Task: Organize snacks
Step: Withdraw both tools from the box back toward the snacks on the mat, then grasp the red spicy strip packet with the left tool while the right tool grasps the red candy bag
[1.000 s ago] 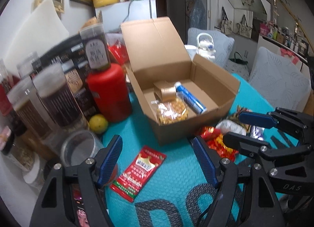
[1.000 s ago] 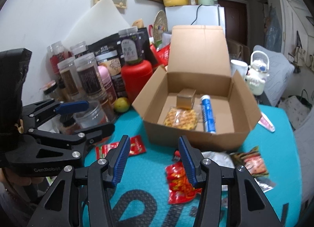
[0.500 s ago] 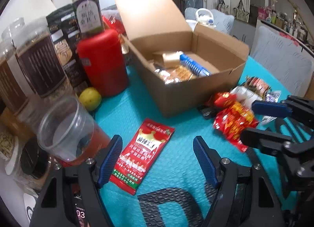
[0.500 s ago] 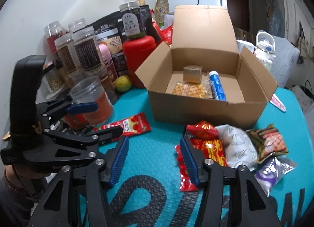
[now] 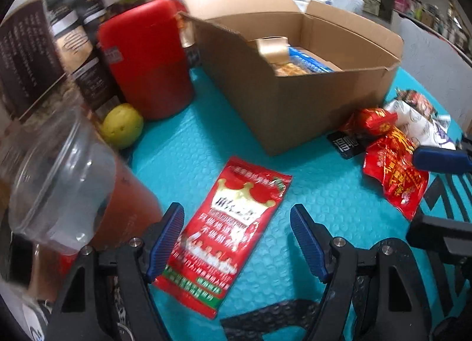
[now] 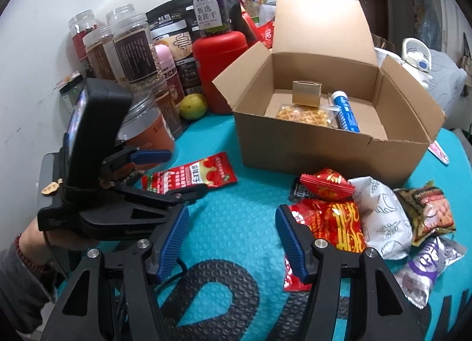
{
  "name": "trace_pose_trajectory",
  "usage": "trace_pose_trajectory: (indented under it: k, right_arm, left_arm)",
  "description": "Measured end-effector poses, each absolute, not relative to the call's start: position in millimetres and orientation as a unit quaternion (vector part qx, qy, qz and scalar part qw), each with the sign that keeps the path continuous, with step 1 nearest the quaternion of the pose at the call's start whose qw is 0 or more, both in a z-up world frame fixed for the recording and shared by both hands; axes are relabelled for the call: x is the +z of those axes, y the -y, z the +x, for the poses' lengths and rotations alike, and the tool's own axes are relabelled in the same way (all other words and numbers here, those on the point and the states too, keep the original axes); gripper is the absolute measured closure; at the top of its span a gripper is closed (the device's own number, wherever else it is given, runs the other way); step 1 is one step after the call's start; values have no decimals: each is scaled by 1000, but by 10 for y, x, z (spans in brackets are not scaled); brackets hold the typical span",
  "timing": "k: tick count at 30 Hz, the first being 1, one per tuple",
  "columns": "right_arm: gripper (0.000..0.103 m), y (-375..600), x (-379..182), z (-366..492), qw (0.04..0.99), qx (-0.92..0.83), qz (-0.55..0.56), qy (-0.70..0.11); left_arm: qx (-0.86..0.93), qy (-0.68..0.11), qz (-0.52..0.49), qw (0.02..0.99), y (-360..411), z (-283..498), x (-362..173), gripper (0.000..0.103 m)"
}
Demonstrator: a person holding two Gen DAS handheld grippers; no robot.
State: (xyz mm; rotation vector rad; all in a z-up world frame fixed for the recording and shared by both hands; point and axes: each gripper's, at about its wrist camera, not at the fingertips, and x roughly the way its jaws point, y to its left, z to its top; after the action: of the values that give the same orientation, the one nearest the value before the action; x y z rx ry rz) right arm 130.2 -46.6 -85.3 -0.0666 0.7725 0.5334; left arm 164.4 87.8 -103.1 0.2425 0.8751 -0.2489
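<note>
Left wrist view is pretty smeared: the jars [image 5: 26, 55] at the upper left are a blur and their labels can't be read. The box [image 5: 295, 99] wall hides most of what's inside, only the tops peek over. The other gripper [image 5: 439, 161] is chopped off by the right edge. In the right wrist view, the red packet [image 6: 336, 223] is partly behind a blue finger pad [image 6: 290, 240], and the black packet [image 6: 298, 190] sits mostly under a red wrapper [image 6: 324, 184].
</note>
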Motion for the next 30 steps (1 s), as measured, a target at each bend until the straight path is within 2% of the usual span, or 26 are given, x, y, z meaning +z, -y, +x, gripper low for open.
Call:
trace_pose_trajectory:
  k: [4, 20, 24, 30]
  right_arm:
    - [36, 492, -872, 1365, 889, 255, -27, -379]
    - [34, 581, -906, 1377, 886, 249, -16, -390]
    - [34, 639, -879, 1354, 890, 246, -16, -385]
    - [34, 807, -893, 1310, 892, 232, -10, -389]
  left_arm:
    - [-121, -436, 153, 879, -742, 1701, -1158, 28]
    - [-155, -457, 81, 872, -799, 2079, -1209, 29]
    - [-144, -462, 78, 872, -781, 1983, -1193, 41]
    - [-114, -488, 59, 863, -700, 1729, -1174, 41]
